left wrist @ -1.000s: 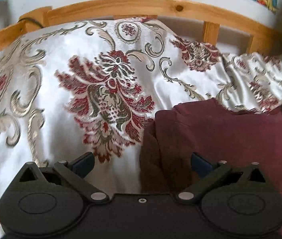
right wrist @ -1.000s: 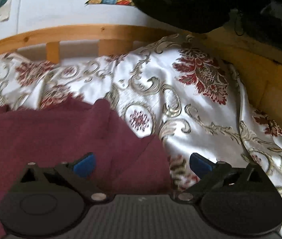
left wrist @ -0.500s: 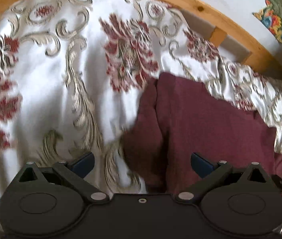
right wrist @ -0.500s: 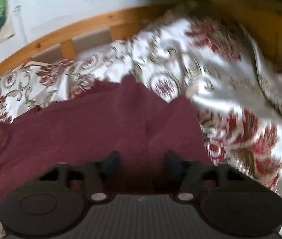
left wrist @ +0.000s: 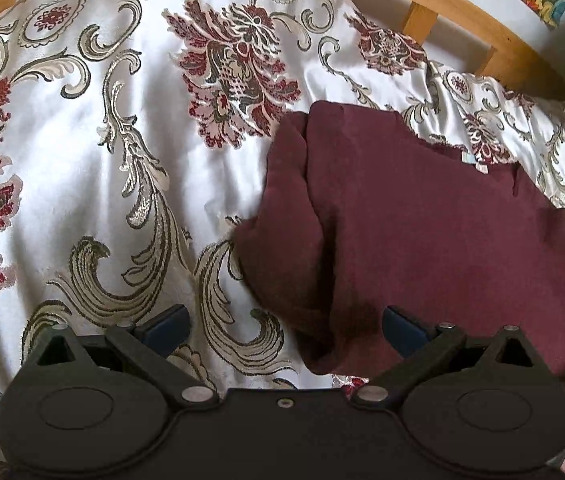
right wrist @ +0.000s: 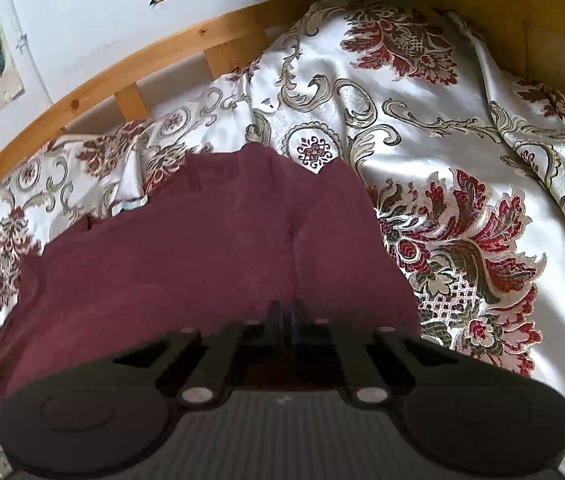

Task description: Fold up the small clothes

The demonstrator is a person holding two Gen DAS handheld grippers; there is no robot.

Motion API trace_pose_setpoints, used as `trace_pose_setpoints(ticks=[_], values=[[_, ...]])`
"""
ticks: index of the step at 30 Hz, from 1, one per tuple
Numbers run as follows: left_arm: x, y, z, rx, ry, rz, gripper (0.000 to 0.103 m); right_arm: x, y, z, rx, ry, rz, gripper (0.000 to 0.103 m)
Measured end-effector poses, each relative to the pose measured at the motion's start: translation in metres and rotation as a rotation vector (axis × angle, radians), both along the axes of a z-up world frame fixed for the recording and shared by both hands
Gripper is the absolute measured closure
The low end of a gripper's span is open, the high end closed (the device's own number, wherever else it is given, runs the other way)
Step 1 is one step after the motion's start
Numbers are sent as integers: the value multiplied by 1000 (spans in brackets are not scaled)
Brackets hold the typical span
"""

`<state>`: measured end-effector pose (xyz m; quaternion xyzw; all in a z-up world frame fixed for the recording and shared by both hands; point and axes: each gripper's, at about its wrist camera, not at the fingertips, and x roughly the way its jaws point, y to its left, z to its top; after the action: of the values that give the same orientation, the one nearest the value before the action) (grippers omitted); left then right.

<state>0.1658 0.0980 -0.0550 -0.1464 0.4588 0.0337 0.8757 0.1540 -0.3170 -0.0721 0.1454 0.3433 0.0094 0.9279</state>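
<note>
Garment: the maroon garment (left wrist: 422, 220) lies spread on the patterned bedspread (left wrist: 94, 168), toward 3 o'clock in the left wrist view and toward 9 o'clock in the right wrist view, with the wooden bed frame (right wrist: 130, 68) arcing behind it at 12.
Right gripper: your right gripper (right wrist: 284, 314) has just been closing, and its jaws are now pressed together over the near hem at 6 o'clock. Cloth looks pinched between them, though the pads themselves are hard to see.
Left gripper: your left gripper (left wrist: 284, 326) is spread wide. One finger (left wrist: 168, 324) sits over bare bedspread at 7 o'clock, the other over maroon cloth at 5 o'clock, and the folded side edge runs up between them.
Step in hand: I judge this to be taking the two near corners before folding.
Do it well: shift the left gripper toward 3 o'clock so both jaws straddle the corner, then close on every layer there.
Watch for: the bedspread is slippery and loose, so avoid catching it with the garment.
Lift: raise both corners evenly and keep the hem taut, or the fold will skew.
</note>
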Motion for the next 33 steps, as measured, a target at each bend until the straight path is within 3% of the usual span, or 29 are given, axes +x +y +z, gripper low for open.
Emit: trace_pose_setpoints(ticks=[4,6,8,11,13,21,25,27,33], values=[[1,1,-2,-3,12,9,1,0,4,3,-42,-24,-18,83],[3,2,-4,-5,18,19,1,-2,9,6,-82,-50,-12,72],[5,2,-6,-3,29,23,1,-3,15,9,-117,-80,0,51],[10,-1,-13,23,66,26,1,-4,27,12,-165,-122,33,34],[14,-2,-18,43,93,27,1,-3,34,13,-184,-140,60,28],[10,-4,-23,60,122,19,1,-3,49,10,-230,-141,111,17],[5,-2,-18,26,98,28,1,-7,52,12,-252,-169,110,6],[1,0,-11,6,52,32,1,-9,54,13,-265,-183,117,1],[-3,4,6,-92,-142,24,1,-12,69,12,-312,-217,173,0]])
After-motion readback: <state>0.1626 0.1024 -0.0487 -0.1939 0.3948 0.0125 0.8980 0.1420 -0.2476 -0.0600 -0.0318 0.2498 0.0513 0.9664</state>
